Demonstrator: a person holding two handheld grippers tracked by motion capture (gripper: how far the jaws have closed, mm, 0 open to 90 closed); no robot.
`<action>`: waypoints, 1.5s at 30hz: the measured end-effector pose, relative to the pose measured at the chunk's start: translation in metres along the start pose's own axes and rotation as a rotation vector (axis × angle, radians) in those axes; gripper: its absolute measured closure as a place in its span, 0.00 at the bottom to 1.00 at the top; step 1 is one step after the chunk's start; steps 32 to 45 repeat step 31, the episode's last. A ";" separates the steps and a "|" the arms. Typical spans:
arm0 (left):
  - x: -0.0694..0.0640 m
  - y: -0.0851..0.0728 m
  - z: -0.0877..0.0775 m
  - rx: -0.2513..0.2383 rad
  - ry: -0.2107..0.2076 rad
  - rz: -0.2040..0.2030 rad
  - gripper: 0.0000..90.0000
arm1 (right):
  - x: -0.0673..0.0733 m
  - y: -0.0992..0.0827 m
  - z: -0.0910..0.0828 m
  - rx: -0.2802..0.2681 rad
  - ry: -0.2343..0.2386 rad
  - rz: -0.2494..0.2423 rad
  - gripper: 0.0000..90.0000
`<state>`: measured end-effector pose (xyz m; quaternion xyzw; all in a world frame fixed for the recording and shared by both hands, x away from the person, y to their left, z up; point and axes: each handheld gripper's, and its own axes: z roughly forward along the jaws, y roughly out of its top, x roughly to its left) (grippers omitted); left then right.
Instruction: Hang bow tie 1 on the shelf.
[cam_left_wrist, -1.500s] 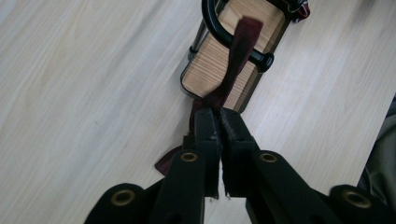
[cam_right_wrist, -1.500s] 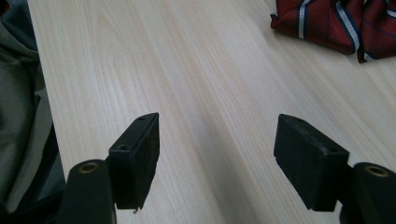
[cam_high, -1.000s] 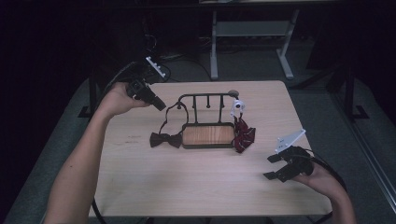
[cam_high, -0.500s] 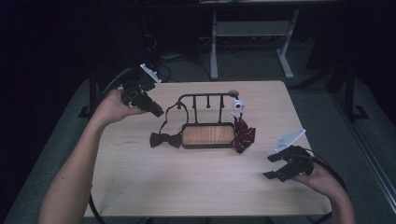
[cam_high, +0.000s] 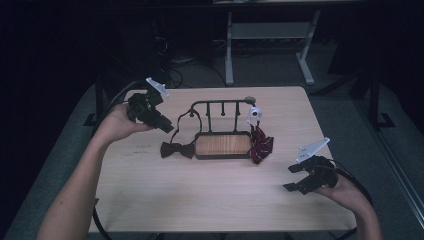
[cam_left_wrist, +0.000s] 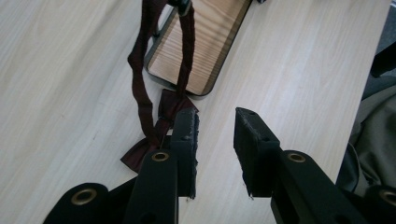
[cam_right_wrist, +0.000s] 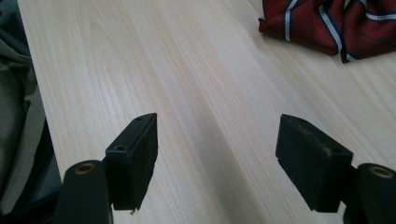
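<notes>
While the person's left hand holds it above the far left part of the pale wooden table (cam_high: 210, 200), the left gripper (cam_high: 169, 126) points toward a black wire rack with a wooden base tray (cam_high: 222, 145); its jaws have just been opening and now stand a little apart with nothing between them. A dark maroon bow tie (cam_high: 177, 149) lies flat on the table, touching the rack's left end, and its thin strap (cam_high: 186, 116) loops up over the rack's left rail. Seen from the left gripper view, the strap (cam_left_wrist: 140, 70) hangs down in two strands past the tray's corner to the bow (cam_left_wrist: 161, 126), which lies just beyond the left pad (cam_left_wrist: 187, 140). At the rack's right end a folded red necktie with blue and white stripes (cam_high: 261, 144) rests against the tray, and a small white tag (cam_high: 254, 113) hangs from the top rail. Near the table's right front corner, the right gripper (cam_high: 295, 179) hovers with its jaws spread wide and empty; its own view shows the striped necktie (cam_right_wrist: 327, 23) well ahead.
</notes>
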<state>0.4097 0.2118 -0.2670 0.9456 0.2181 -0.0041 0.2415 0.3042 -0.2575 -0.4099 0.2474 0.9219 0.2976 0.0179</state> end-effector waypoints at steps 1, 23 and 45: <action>0.000 -0.002 0.000 -0.002 0.000 0.001 0.77 | 0.000 0.000 0.000 0.000 0.001 0.000 0.32; -0.023 -0.039 0.011 -0.007 0.017 0.028 0.69 | -0.002 -0.003 -0.001 -0.003 0.001 0.019 0.32; -0.035 -0.049 0.015 -0.024 0.022 0.045 0.65 | -0.003 -0.005 -0.003 -0.007 -0.007 0.019 0.32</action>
